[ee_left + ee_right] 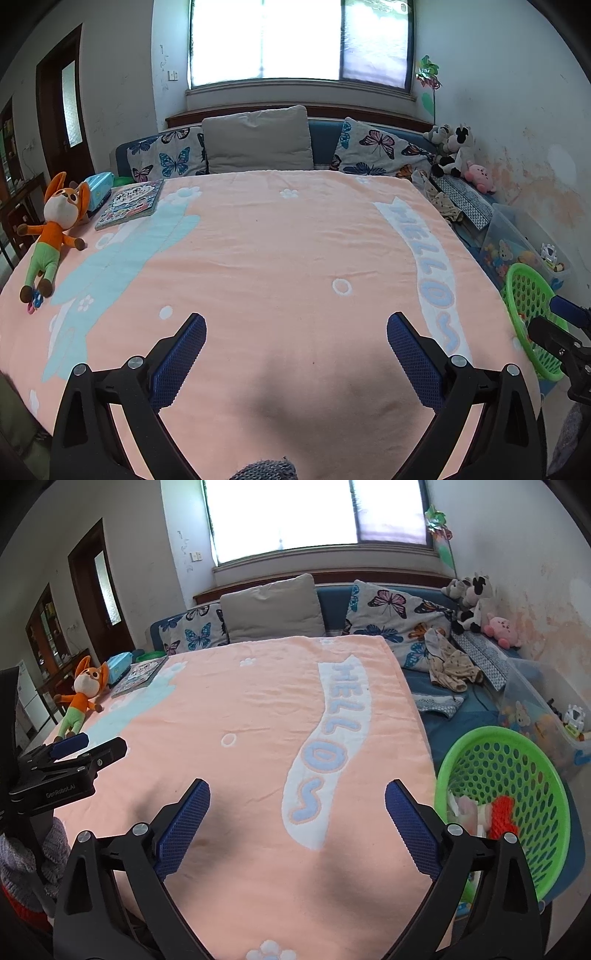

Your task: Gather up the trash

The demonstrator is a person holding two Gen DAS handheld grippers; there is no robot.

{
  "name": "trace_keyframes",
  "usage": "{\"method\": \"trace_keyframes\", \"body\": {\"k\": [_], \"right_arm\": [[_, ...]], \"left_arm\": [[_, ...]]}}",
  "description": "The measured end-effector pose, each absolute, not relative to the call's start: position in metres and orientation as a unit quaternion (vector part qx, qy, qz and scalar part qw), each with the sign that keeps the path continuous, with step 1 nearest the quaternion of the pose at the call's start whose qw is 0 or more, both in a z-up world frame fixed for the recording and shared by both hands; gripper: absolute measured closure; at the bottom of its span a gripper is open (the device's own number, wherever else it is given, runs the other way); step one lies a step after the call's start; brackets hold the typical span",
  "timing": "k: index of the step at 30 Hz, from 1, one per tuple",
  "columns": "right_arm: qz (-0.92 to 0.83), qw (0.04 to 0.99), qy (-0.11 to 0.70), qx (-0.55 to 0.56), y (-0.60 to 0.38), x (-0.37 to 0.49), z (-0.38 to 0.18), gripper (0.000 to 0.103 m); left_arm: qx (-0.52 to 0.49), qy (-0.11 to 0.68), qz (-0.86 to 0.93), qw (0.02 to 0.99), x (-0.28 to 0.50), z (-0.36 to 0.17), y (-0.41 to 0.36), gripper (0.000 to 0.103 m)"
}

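Both grippers hovered over the blanket (280, 258), fingers apart, nothing between them: left gripper (295, 332), right gripper (297, 799). Judged between pickups. No loose trash showed on the blanket; the next move calls for finding a piece, perhaps near the fox toy (55, 221) at the blanket's left edge. The basket (517, 775) stood just off the blanket's right edge, holding red and pale scraps (495, 816). A clear bin (535, 709) of toys sat beyond the basket.

Left gripper (296, 328), right gripper (297, 795): both spread wide, empty.
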State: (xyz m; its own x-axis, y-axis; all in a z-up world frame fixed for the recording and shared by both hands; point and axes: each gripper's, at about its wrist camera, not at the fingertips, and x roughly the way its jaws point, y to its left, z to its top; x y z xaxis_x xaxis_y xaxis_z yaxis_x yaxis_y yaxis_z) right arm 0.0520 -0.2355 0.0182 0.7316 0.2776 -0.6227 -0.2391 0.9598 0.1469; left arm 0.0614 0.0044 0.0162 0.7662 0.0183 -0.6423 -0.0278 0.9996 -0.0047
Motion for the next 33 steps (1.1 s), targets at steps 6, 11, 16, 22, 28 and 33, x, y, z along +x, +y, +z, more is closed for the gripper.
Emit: {"method": "trace_keyframes", "body": {"k": [6, 11, 16, 22, 28, 33], "right_arm": [[0.137, 0.93, 0.34, 0.028, -0.2358, 0.0513, 0.0174, 0.007], [0.134, 0.931, 0.339, 0.029, -0.2379, 0.0506, 0.0172, 0.007], [0.133, 0.93, 0.34, 0.029, -0.2381, 0.0511, 0.017, 0.007], [0.134, 0.929, 0.343, 0.027, -0.2366, 0.0523, 0.0151, 0.007], [0.133, 0.929, 0.343, 0.027, -0.2361, 0.0522, 0.0149, 0.007], [0.134, 0.929, 0.345, 0.028, -0.236, 0.0527, 0.0144, 0.007]], "left_arm": [[-0.003, 0.342, 0.008, 0.94, 0.0601, 0.0158, -0.0004, 0.008], [-0.003, 0.344, 0.009, 0.939, 0.0608, 0.0153, -0.0013, 0.008], [-0.002, 0.345, 0.01, 0.938, 0.0599, 0.015, -0.0014, 0.008], [-0.003, 0.345, 0.01, 0.939, 0.0594, 0.0142, -0.0019, 0.008], [0.0, 0.344, 0.01, 0.939, 0.0584, 0.0119, -0.0023, 0.008], [0.001, 0.345, 0.01, 0.939, 0.0592, 0.0108, -0.0035, 0.008]]}}
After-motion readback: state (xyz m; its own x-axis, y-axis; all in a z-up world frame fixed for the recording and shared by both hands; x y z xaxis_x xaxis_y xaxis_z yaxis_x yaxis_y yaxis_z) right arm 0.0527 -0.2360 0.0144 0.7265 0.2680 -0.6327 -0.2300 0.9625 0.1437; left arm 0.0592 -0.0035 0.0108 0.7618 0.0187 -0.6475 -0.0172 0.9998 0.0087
